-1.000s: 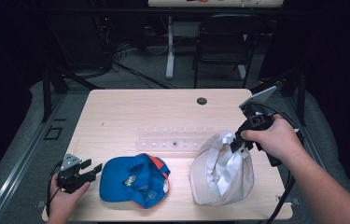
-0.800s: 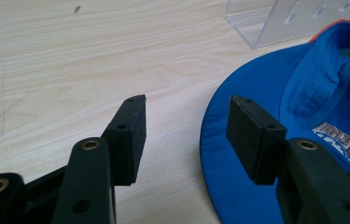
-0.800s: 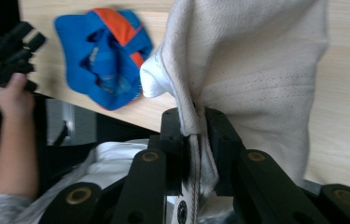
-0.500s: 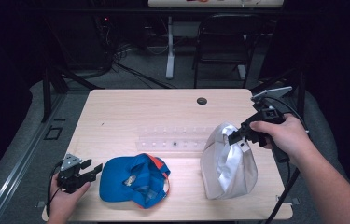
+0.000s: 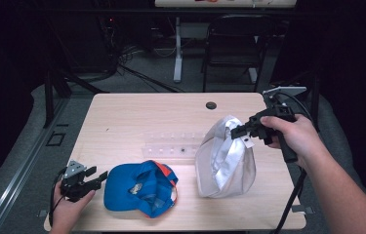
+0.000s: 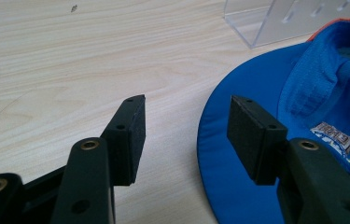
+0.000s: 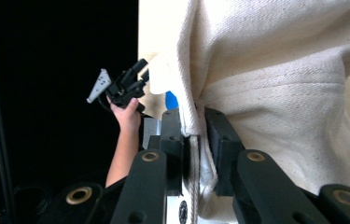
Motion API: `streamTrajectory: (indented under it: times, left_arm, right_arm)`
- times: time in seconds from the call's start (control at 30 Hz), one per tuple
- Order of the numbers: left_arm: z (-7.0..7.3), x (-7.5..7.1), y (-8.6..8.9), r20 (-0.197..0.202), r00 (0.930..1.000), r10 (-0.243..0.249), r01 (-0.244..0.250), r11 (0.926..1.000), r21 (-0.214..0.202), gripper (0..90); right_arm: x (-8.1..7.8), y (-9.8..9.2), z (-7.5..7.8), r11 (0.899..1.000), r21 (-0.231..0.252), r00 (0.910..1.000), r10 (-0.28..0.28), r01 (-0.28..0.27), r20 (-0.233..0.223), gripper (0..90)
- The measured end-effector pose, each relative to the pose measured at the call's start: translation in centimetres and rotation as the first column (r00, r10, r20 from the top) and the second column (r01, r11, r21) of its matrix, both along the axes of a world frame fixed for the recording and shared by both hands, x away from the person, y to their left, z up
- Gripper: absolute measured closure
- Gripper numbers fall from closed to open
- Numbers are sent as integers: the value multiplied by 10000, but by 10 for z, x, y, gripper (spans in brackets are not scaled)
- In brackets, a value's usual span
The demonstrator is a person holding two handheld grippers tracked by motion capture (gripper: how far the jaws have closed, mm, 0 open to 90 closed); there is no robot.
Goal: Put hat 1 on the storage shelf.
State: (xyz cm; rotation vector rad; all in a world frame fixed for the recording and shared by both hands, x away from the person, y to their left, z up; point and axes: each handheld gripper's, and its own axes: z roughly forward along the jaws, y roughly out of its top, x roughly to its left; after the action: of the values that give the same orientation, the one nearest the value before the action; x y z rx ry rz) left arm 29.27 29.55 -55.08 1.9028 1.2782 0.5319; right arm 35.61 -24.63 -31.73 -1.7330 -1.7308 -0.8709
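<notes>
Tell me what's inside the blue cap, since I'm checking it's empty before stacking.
Inside the upturned blue cap a sewn label and orange-edged lining show. Its far inner side is hidden by folded fabric.

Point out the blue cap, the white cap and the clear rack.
blue cap (image 5: 139, 187): high view, on its crown.
white cap (image 5: 224, 156): high view, on its crown.
clear rack (image 5: 171, 145): high view, on its top face.

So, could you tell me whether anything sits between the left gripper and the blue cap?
Nothing visible does. The left gripper is open beside the blue cap, with bare table between its jaws and the brim just at the right jaw. The clear rack lies farther back, out of the path.
</notes>
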Motion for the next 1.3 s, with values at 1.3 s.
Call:
streamTrajectory:
  times: [1.3]
  left_arm:
    - [55, 7, -46, 1058, 9803, -1670, 1671, 9859, 80, 512]
  right_arm:
    - [77, 61, 32, 9962, 516, 9938, -748, 707, 823, 789]
